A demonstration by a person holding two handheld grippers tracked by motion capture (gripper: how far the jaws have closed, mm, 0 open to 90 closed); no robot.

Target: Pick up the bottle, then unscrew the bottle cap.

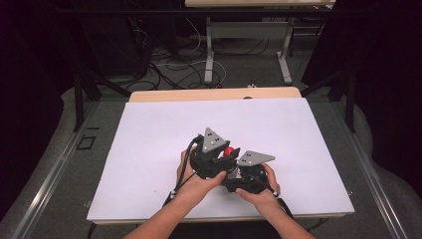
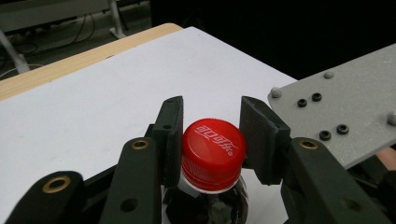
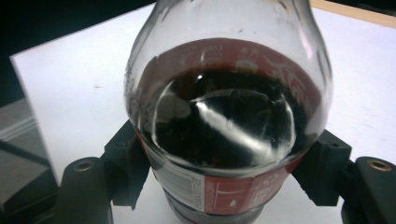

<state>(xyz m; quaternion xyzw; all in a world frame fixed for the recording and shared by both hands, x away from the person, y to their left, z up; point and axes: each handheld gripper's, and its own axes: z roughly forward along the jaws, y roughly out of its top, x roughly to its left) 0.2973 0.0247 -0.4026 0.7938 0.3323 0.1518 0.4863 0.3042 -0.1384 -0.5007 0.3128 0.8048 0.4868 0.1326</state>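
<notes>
Bottle (image 3: 224,116) of dark cola: it stands upright on the white counter (image 1: 164,129), in the middle towards the near edge, between the person's two hands. The step in hand looks like unscrewing its red cap (image 2: 212,156).

The right tongs (image 3: 225,154) are closed on the body of the bottle at the label, one jaw on each side. I think this grip should stay firm and low, so that the bottle does not turn with the cap, and not so hard that the soft wall gives way.

The left tongs (image 2: 213,116) come from above and are nearly closed around the cap. One pad lies against its ribbed side; the other pad (image 2: 264,140) seems to keep a thin gap, though I cannot tell this for sure. Both pads should press flat on the ribs before any turn.

The turn is best made around the axis of the bottle, without a pull to the left or right, because the drink has gas and may foam.
</notes>
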